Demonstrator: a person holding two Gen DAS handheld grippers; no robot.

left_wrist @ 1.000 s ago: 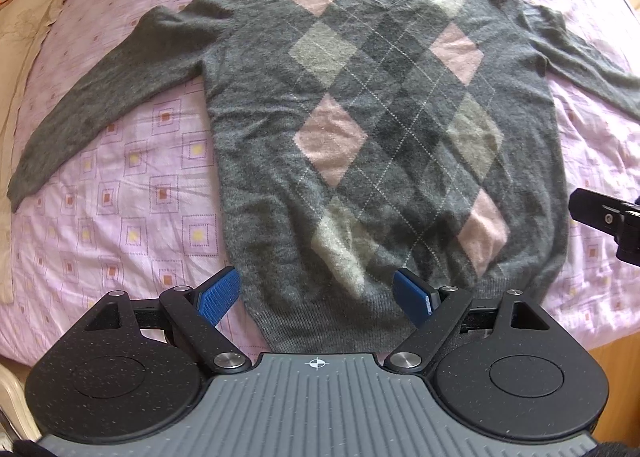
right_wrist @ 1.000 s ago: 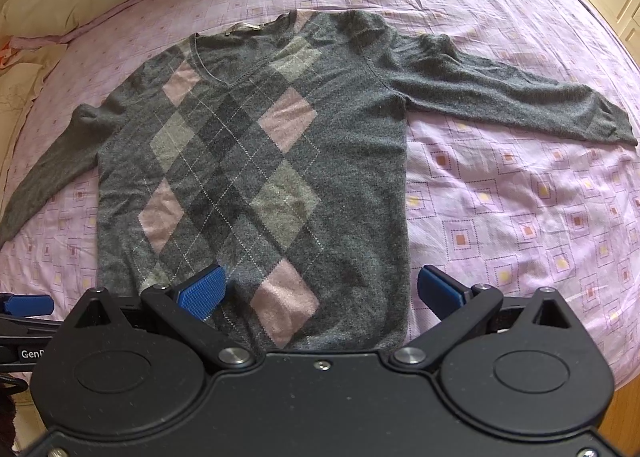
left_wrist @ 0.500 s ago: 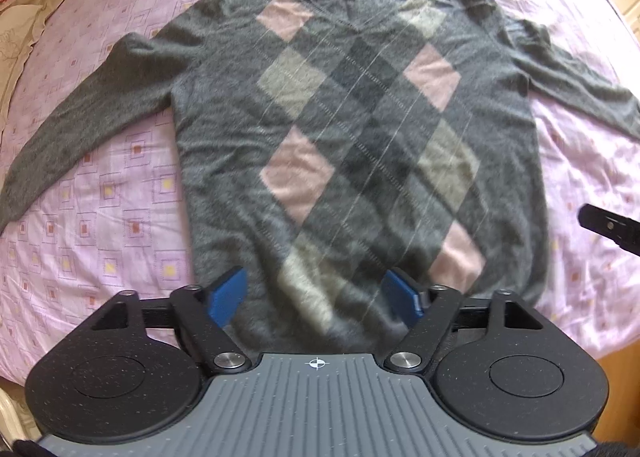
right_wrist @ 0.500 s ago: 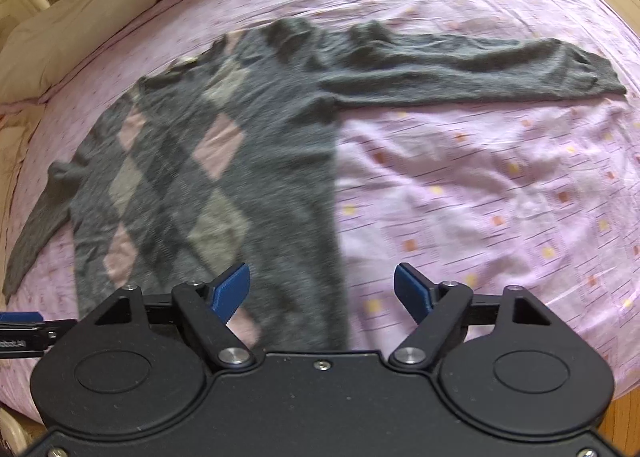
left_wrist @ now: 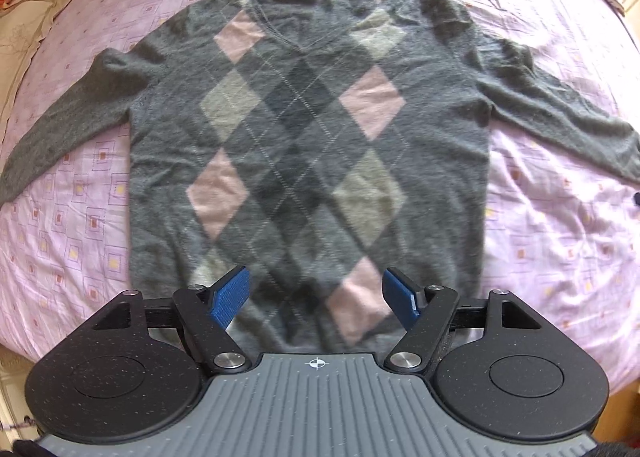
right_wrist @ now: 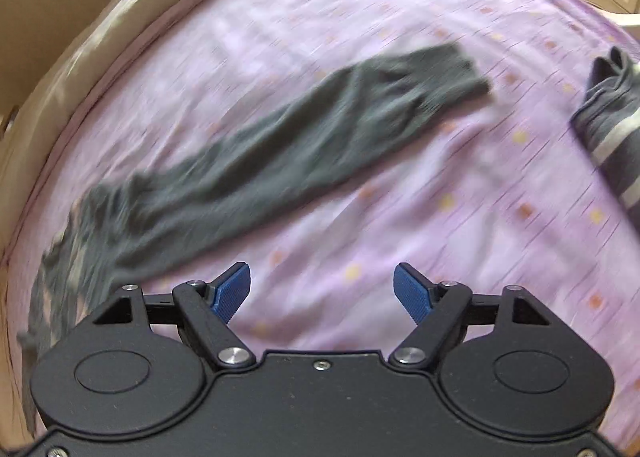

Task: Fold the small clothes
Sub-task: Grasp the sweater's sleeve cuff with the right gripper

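Striped grey garment (right_wrist: 612, 145) lies well apart from sweater (left_wrist: 304, 145); bedsheet (right_wrist: 400, 217) between.

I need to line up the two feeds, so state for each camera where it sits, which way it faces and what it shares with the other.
Left wrist: sits on the left gripper at the hem, facing up the argyle sweater toward its collar; open blue fingers show.
Right wrist: sits on the right gripper, facing the sweater's outstretched sleeve and a striped garment; blurred, open fingers show.
Shared: that sleeve and the lilac bedspread.
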